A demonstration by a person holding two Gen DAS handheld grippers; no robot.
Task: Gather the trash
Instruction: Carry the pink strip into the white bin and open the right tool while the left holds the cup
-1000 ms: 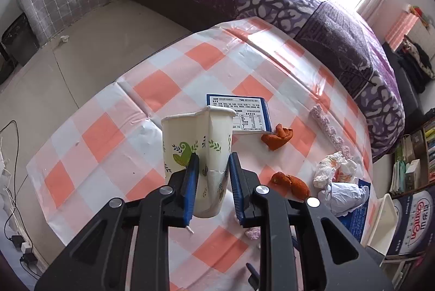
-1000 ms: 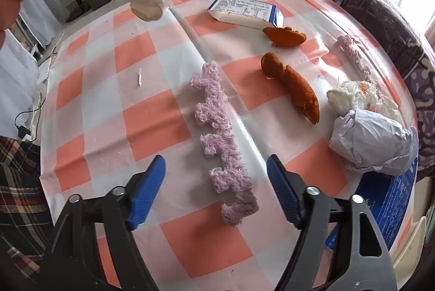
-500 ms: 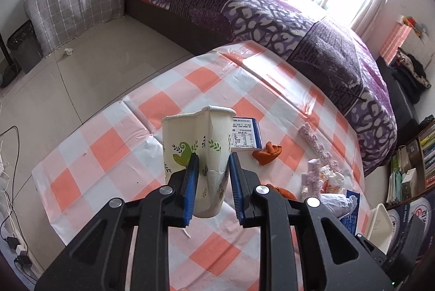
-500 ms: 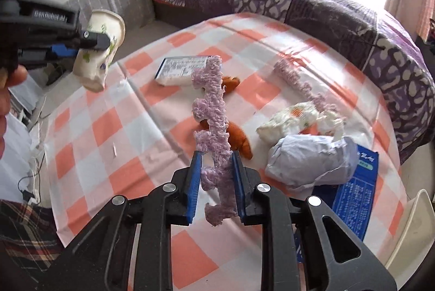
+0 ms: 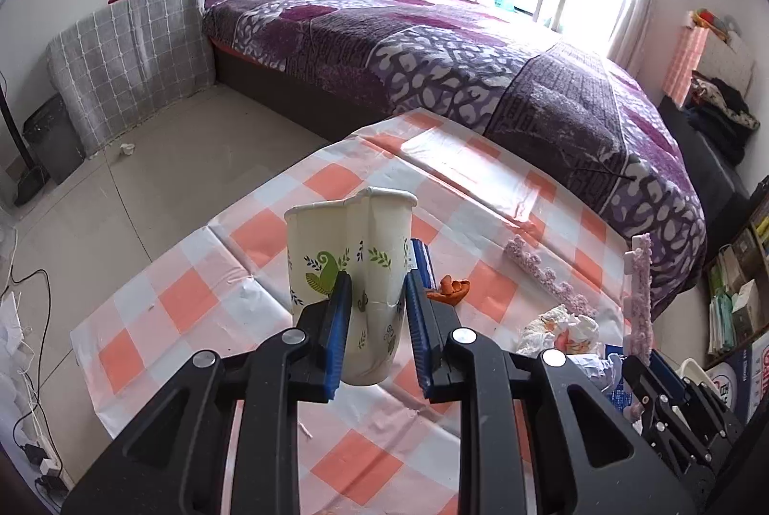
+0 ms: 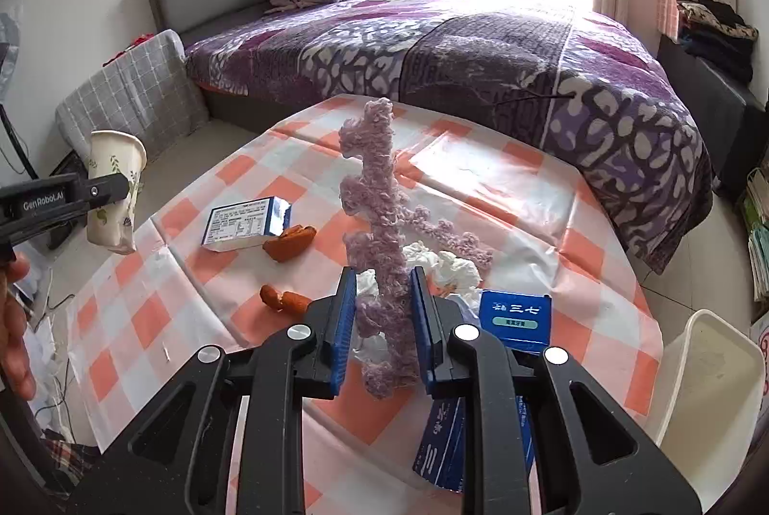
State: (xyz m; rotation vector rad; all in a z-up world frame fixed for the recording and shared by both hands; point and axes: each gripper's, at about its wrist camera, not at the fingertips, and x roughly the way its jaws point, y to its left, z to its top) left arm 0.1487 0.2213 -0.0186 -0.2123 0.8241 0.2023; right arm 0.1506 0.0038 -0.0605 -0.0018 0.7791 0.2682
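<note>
My left gripper is shut on a crumpled white paper cup with green leaf print, held upright above the checked table; the cup also shows in the right wrist view. My right gripper is shut on a purple foam strip, lifted upright above the table; the strip also shows at the right of the left wrist view. On the table lie a second purple strip, orange peels, crumpled tissue and a small white box.
Blue boxes lie near the table's right front. A white bin stands at the table's right edge. A bed with a purple cover is behind the table. Bare floor lies to the left.
My right gripper closed on the purple strip and lifted it off the table. My left gripper rose with the cup in it.
</note>
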